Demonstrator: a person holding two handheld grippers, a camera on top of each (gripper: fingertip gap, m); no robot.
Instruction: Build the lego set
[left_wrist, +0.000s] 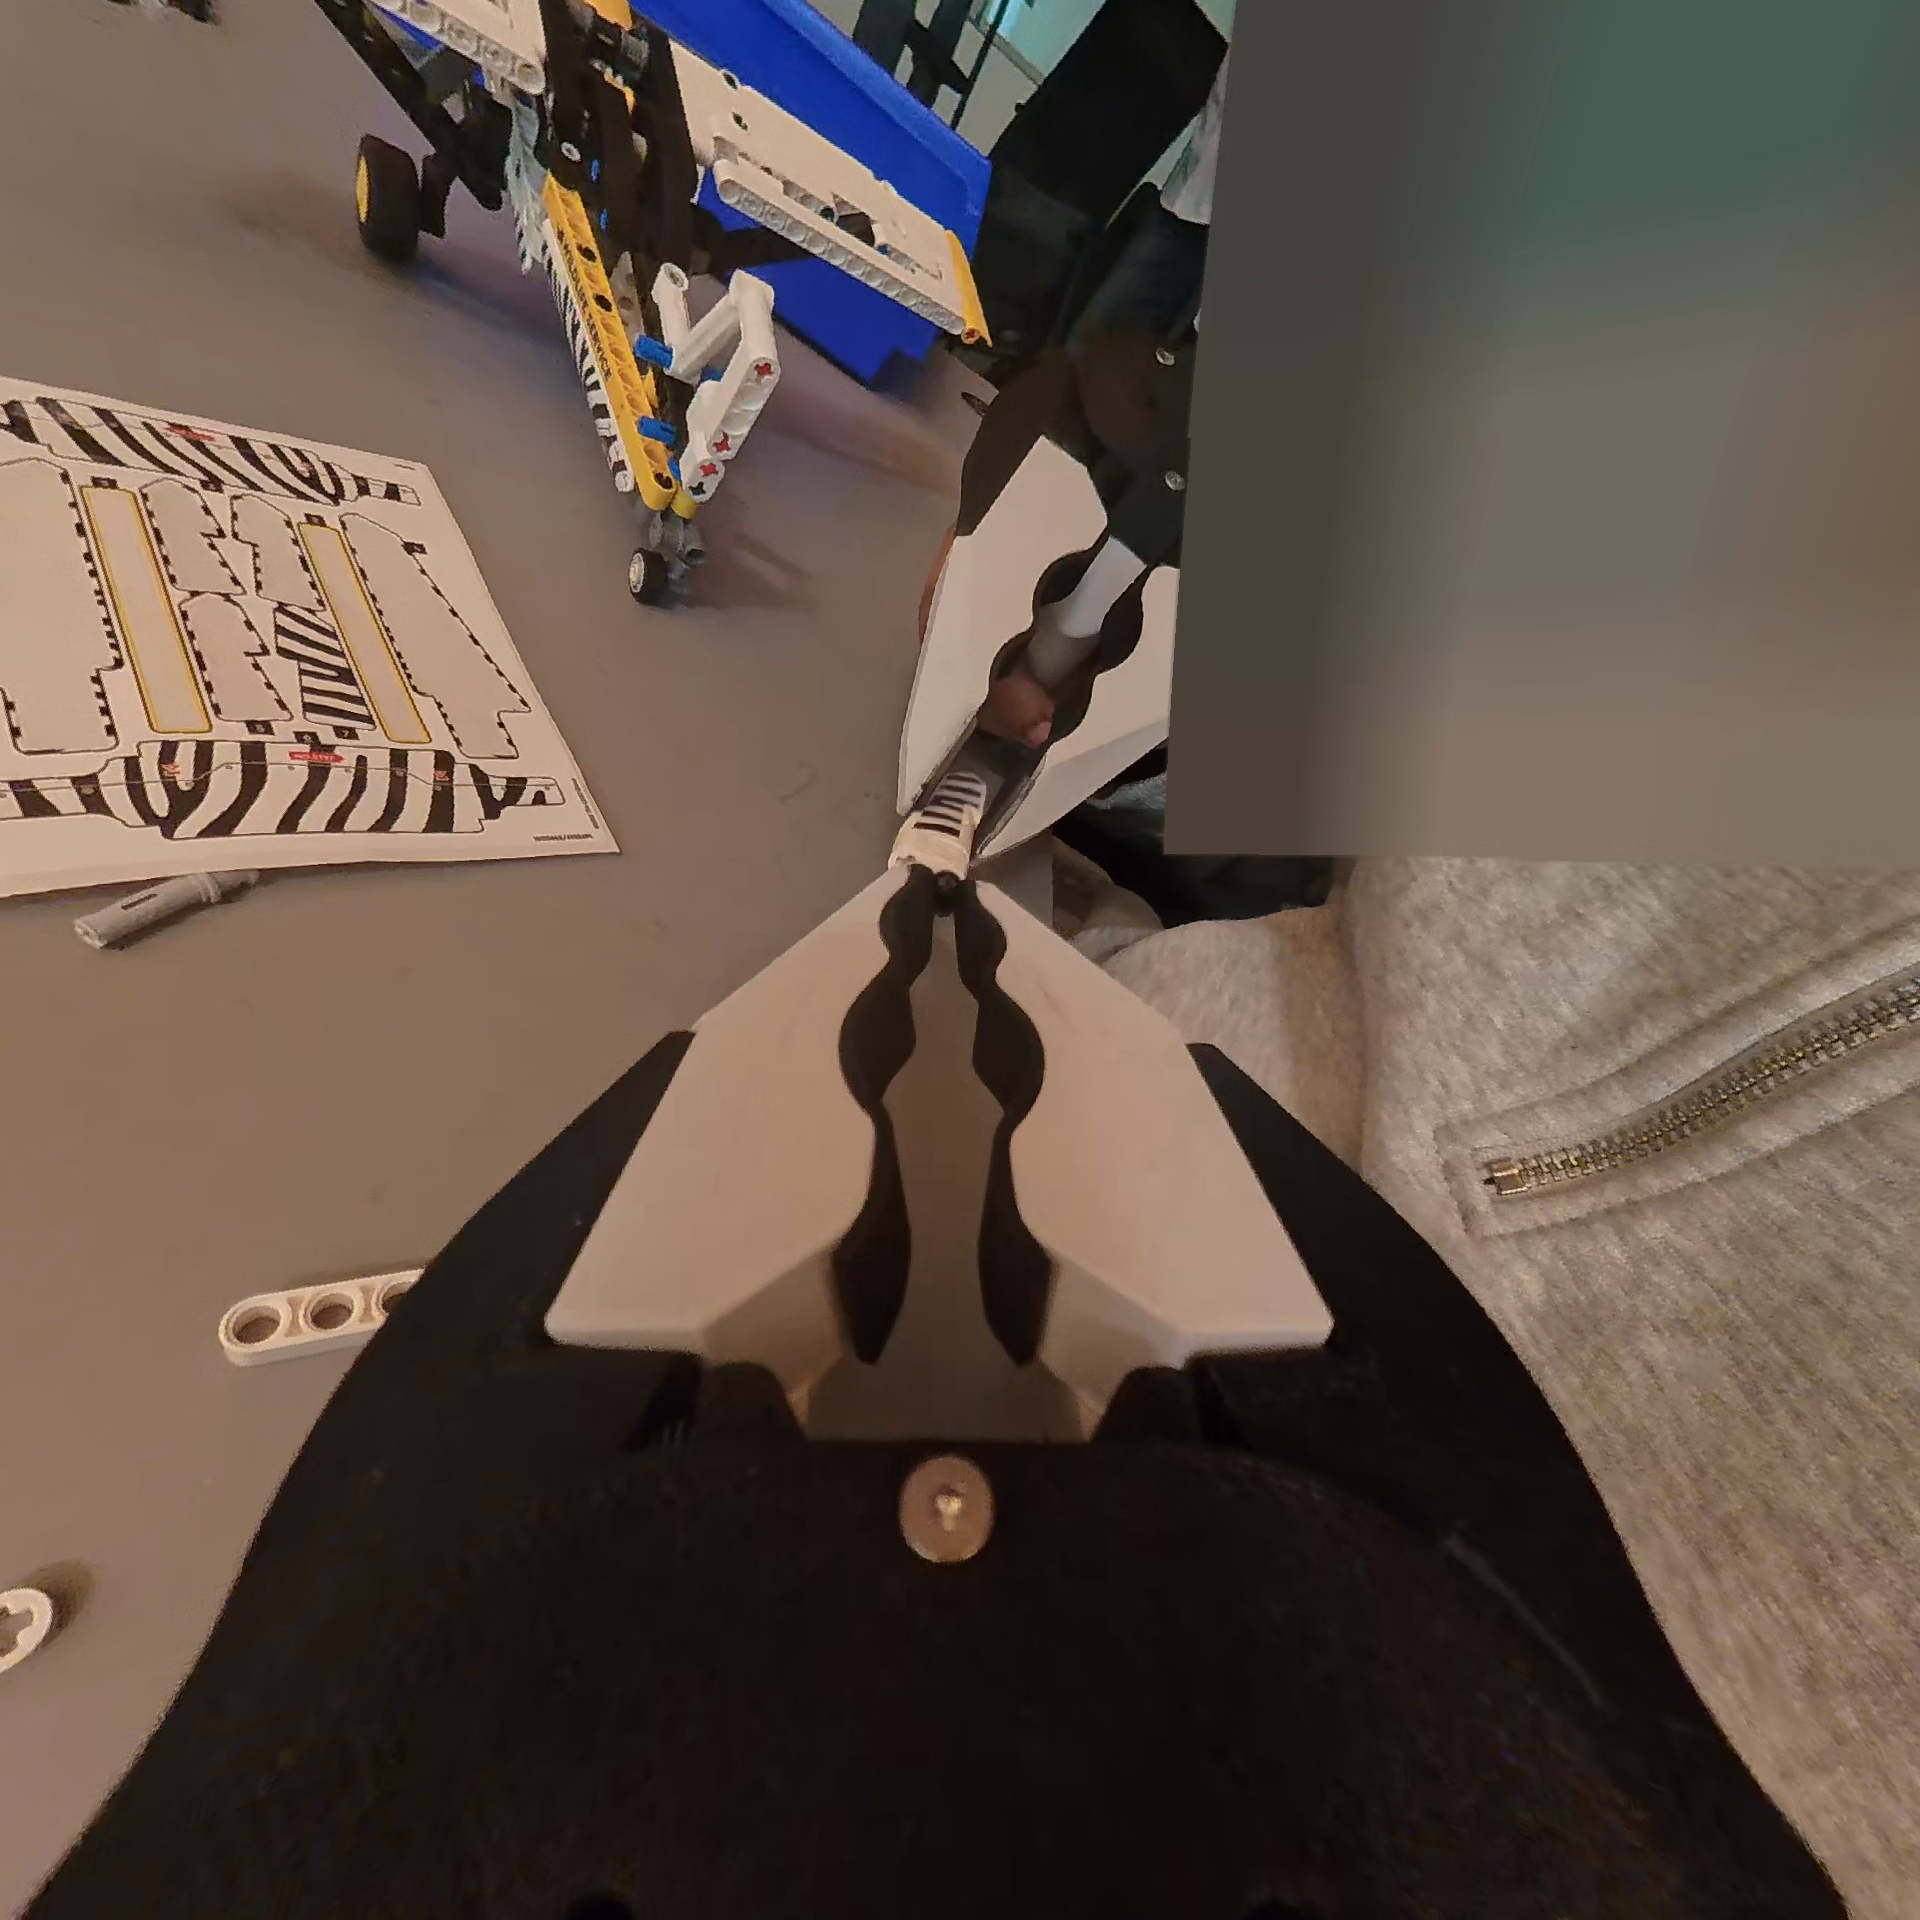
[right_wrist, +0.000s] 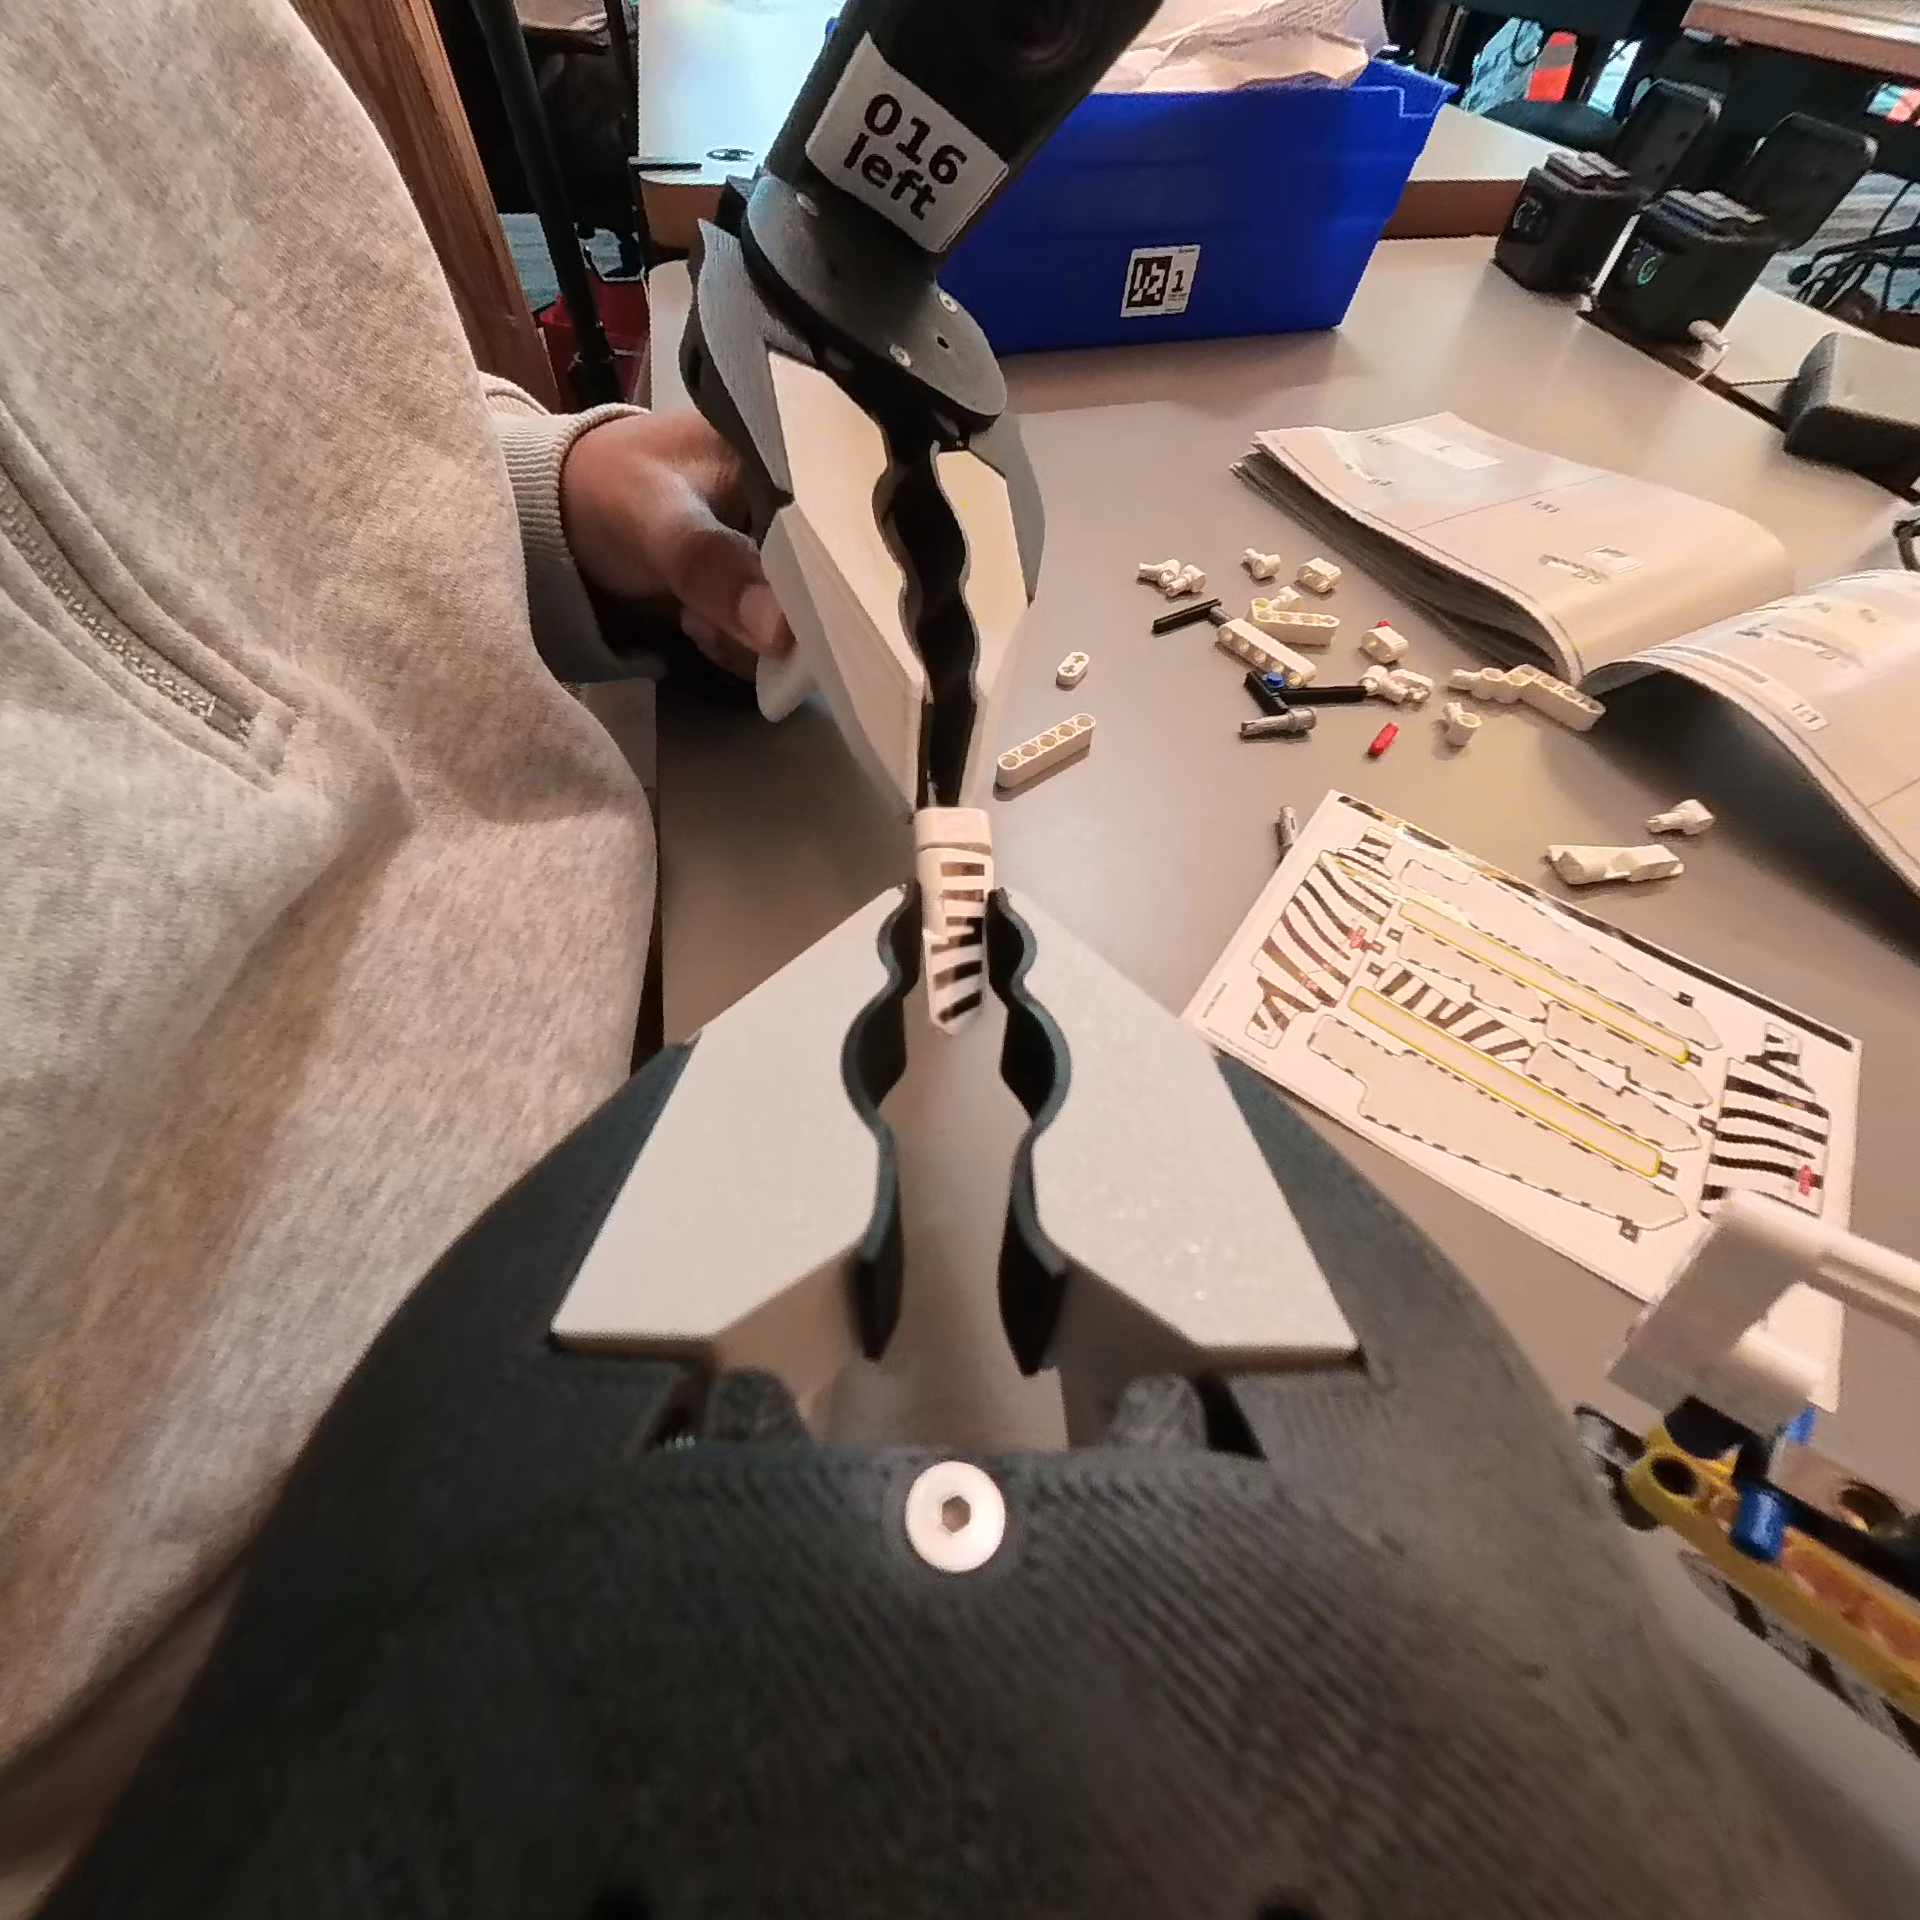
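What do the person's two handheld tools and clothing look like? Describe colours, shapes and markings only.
Both the left tool and the right tool have a black body, pale wedge-shaped fingers lined with wavy black pads, and a centre screw. The left tool's black handle carries a white label. The person wears a light grey knit sweatshirt with a metal zip and ribbed cuffs.

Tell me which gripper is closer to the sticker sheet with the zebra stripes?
Right, I'd judge. The right gripper hovers just beside the zebra-striped sticker sheet, holding the striped white piece. The left gripper meets that piece from the far side, slightly farther from the sheet.
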